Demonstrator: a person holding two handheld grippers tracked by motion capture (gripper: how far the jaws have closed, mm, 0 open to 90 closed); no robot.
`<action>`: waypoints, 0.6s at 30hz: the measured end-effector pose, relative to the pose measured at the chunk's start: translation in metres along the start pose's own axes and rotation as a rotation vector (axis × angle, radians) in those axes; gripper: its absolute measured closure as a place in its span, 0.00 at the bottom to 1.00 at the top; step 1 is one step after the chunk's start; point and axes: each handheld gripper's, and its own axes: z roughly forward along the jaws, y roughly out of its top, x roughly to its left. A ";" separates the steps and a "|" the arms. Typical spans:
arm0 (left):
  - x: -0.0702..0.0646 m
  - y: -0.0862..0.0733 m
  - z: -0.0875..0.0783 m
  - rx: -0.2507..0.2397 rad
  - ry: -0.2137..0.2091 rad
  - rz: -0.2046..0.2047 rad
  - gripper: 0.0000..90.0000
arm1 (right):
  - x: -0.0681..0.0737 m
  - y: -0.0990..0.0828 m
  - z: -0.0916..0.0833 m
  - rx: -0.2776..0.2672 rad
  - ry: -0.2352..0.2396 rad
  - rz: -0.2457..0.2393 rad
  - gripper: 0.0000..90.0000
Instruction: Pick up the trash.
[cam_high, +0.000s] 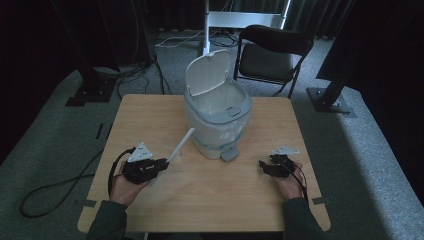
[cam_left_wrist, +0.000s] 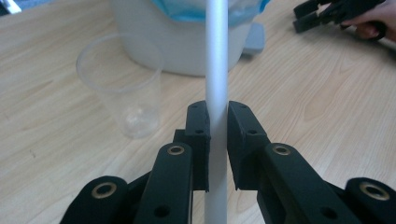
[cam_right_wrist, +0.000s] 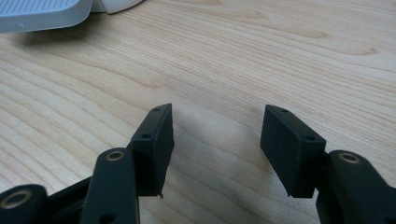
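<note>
Beside the pedal bin (cam_high: 217, 117), on its left, the left gripper (cam_left_wrist: 218, 140) has its fingers (cam_left_wrist: 198, 135) clamped on a white tube (cam_left_wrist: 217, 70) that slants toward the bin. I judge the tube light, stiff and smooth, so it may slip or swing; a hold nearer its middle would steady it. The right gripper (cam_right_wrist: 215, 140), right of the bin, has its fingers apart over bare table (cam_right_wrist: 280, 56). Count: one tube, one bin with lid raised, one clear plastic cup (cam_left_wrist: 121, 88) just before the bin, two grippers.

folding chair (cam_high: 272, 57), floor cables (cam_high: 55, 187), metal stand (cam_high: 240, 20)
</note>
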 end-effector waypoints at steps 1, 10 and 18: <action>0.000 0.001 -0.001 -0.006 -0.002 0.001 0.88 | 0.000 0.000 0.000 0.000 0.001 0.000 0.48; -0.001 0.011 -0.006 -0.052 0.003 0.020 0.88 | 0.000 0.000 0.000 -0.001 0.002 -0.001 0.48; 0.000 0.020 -0.010 -0.090 -0.007 0.024 0.88 | -0.001 0.000 0.000 -0.001 0.004 0.001 0.48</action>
